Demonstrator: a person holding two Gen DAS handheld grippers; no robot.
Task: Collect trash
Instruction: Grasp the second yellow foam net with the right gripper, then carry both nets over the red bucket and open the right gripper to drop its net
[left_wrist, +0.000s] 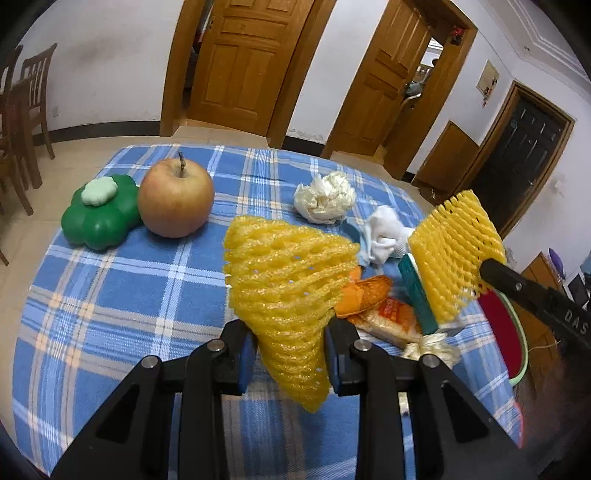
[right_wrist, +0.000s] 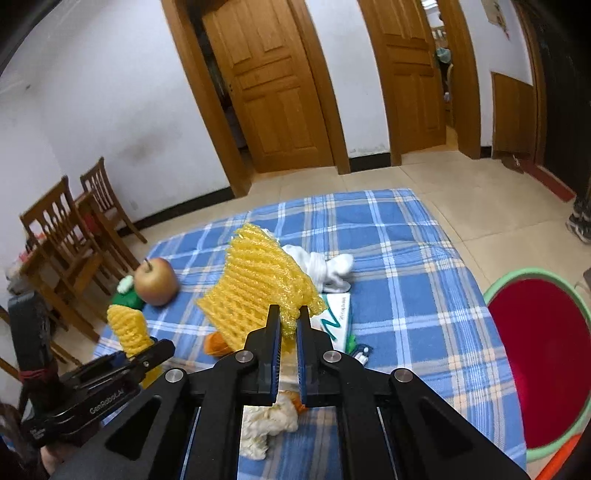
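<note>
With both grippers clamped on yellow foam nets, next move turns on bin. Left gripper (left_wrist: 290, 363) grips net (left_wrist: 288, 273) by narrow end, wide end fanning away over table (left_wrist: 110, 295). Right gripper (right_wrist: 289, 325) pinches second net (right_wrist: 255, 284) at corner, lifted clear. Bin (right_wrist: 495, 291), red inside, stands off table's right edge: right hand nearer. Tissue (left_wrist: 325, 197), wrappers (left_wrist: 384, 317) remain on cloth.
</note>
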